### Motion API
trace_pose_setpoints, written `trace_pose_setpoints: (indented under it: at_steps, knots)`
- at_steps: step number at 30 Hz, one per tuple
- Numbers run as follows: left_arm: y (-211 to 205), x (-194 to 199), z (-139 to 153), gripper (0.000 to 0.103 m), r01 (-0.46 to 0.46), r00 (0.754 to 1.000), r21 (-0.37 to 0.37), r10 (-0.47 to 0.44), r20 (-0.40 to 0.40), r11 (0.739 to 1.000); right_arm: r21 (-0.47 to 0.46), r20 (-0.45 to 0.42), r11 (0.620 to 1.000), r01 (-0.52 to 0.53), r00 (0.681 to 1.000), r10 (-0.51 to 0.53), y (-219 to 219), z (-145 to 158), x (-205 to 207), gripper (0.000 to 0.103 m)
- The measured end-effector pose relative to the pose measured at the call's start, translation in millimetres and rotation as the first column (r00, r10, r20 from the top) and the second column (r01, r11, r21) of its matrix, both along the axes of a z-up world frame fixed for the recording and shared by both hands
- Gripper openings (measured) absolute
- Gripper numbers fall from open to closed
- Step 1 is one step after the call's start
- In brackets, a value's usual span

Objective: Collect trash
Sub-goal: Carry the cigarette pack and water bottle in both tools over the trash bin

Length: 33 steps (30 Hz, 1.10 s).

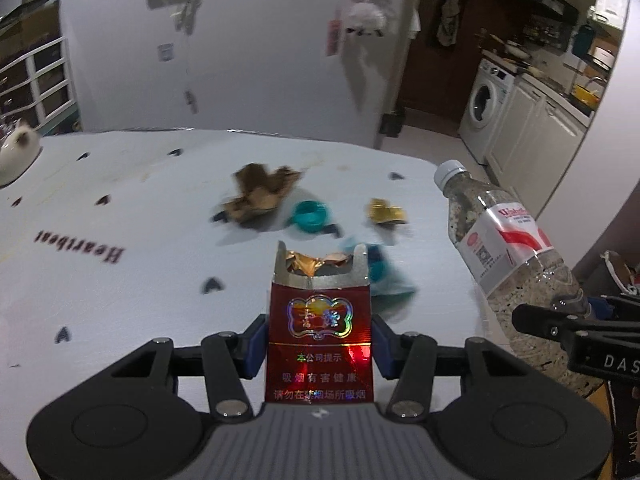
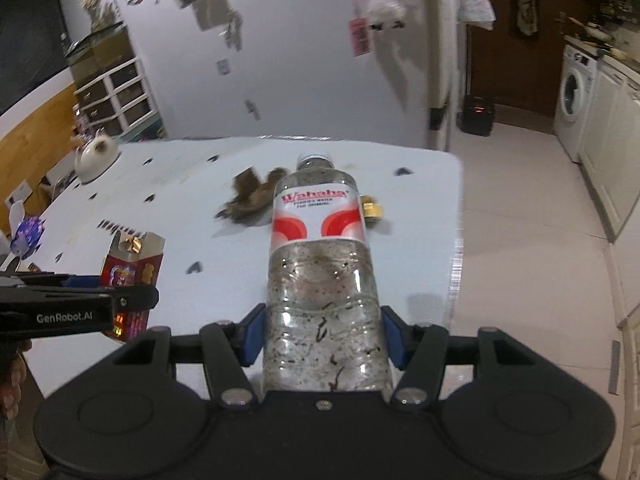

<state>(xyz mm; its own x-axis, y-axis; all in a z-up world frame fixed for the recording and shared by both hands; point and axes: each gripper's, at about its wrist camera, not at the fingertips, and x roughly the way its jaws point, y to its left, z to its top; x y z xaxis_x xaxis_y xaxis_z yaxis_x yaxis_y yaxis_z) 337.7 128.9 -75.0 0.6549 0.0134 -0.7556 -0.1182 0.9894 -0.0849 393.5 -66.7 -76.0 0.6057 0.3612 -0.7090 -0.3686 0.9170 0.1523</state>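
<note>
Trash is being carried off above the table [image 1: 120,300]: left gripper [image 1: 319,346] clamping the cigarette pack [image 1: 319,332], right gripper [image 2: 322,332] gripping the bottle [image 2: 320,240]; keeping both level should prevent slipping.

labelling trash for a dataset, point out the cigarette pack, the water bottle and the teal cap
cigarette pack [image 1: 319,344]: left wrist view, on its red front face
water bottle [image 2: 320,216]: right wrist view, on its red and white label
teal cap [image 1: 309,216]: left wrist view, on its rim
</note>
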Motion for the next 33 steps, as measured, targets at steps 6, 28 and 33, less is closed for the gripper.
trace_pose_setpoints:
  at_steps: [6, 28, 33]
  knots:
    - [-68, 15, 0, 0.053, 0.054, 0.999, 0.000, -0.054, 0.004, 0.999, 0.005, 0.007, 0.998, 0.057, 0.998, -0.057, -70, 2, 0, 0.059]
    - [-303, 72, -70, 0.052, 0.341, 0.931, -0.073, -0.348, -0.112, 0.937, -0.062, -0.103, 0.941, 0.334, 0.935, -0.339, -308, -47, -12, 0.060]
    - [-341, 86, -102, 0.052, 0.400, 0.894, -0.095, -0.411, -0.178, 0.912, -0.081, -0.182, 0.914, 0.397, 0.896, -0.405, -348, -73, -19, 0.060]
